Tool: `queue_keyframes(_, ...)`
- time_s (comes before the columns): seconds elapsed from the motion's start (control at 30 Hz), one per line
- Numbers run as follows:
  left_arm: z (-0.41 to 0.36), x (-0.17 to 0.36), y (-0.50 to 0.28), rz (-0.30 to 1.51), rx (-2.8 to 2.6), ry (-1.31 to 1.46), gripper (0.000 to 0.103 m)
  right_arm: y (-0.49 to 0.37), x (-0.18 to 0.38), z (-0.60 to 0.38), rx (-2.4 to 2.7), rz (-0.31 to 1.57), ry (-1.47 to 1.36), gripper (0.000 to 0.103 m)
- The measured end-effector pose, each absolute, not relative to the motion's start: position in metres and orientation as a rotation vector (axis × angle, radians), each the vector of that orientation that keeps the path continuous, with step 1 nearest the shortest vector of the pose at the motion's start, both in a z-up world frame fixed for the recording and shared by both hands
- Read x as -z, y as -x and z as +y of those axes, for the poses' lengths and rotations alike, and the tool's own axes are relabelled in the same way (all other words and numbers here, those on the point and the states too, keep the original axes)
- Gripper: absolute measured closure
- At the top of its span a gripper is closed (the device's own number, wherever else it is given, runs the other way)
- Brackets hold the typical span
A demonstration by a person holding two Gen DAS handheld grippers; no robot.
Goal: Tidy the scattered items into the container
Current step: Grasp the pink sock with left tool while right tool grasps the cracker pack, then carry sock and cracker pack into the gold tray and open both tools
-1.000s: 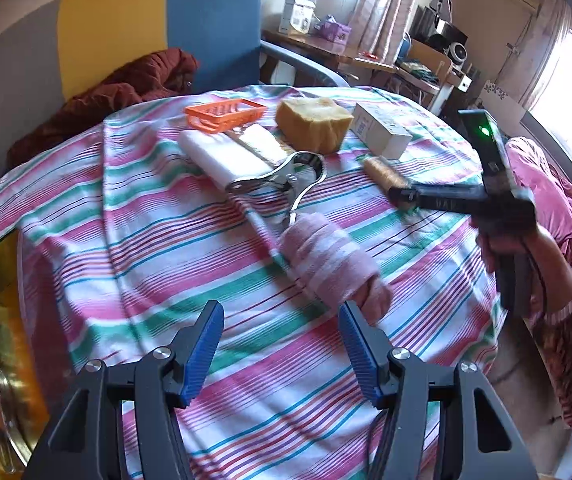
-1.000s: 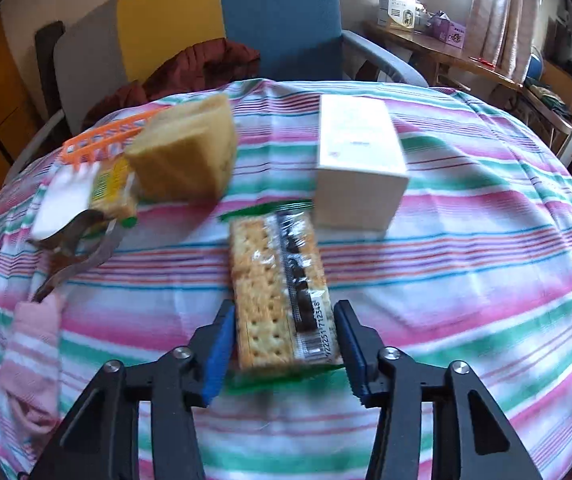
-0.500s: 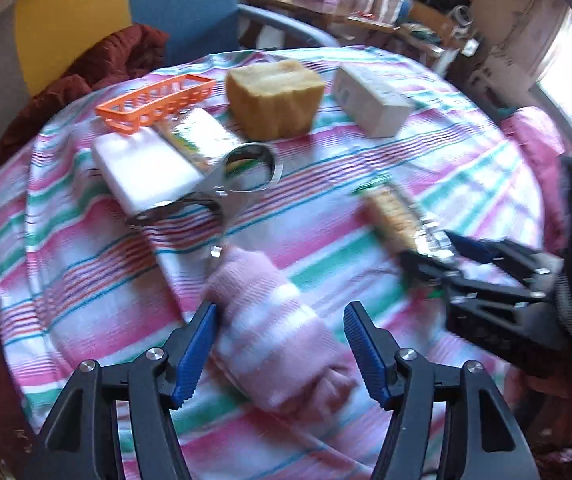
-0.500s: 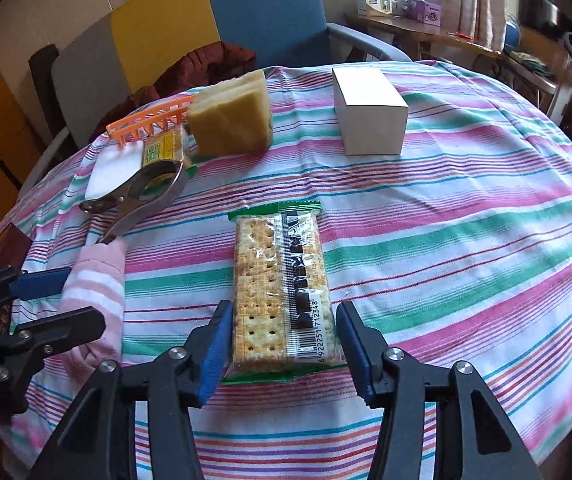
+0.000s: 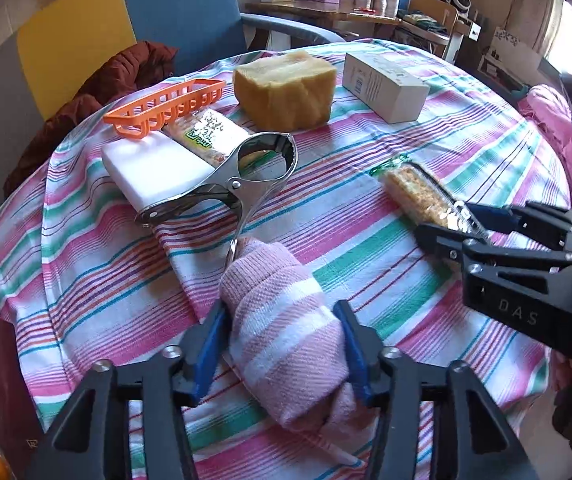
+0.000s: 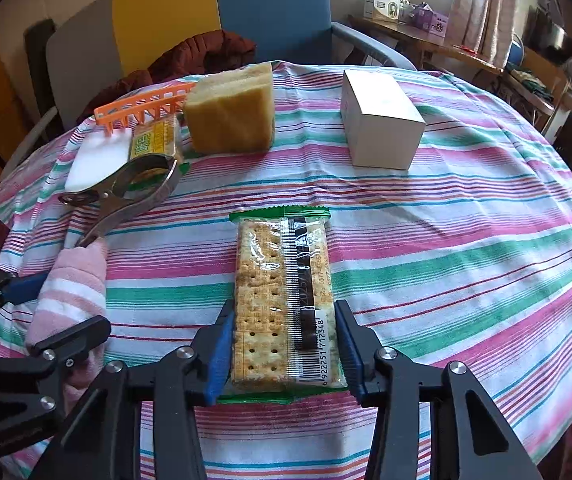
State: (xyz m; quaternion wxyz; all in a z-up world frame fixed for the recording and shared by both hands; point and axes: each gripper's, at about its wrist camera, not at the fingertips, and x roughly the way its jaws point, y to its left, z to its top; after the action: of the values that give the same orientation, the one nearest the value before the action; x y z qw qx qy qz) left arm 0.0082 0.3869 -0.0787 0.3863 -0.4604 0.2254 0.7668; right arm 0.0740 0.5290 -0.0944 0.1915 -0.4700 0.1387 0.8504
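Surface: striped tablecloth (image 5: 366, 168), items scattered mid-frame.
Left gripper (image 5: 282, 344): jaws closing, pinching sock (image 5: 286, 320); squeeze centrally.
Right gripper (image 6: 284, 350): jaws closing, pinching cracker packet (image 6: 282, 292); grip gently.

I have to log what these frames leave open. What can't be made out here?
- Metal clip, left wrist view: its handle tip is hidden behind the rolled sock.
- Sock, right wrist view: near end covered by the left claw.
- Cracker packet, left wrist view: near end hidden by the right claw.
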Motion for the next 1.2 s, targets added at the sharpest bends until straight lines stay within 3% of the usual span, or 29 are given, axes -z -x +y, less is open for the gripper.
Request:
queue_keyframes(0.37,0.37,0.067,-0.011,0.493,-1.961,1.178,0.071,-0.087,0.085,0.5,-2.421,0.476,1.312,0.056)
queue_keyframes(1.2,0.254,-0.002,-0.004,0.309,-2.066,1.087,0.071,-0.073,0.02,0.391,-2.642,0.487,1.268,0.056)
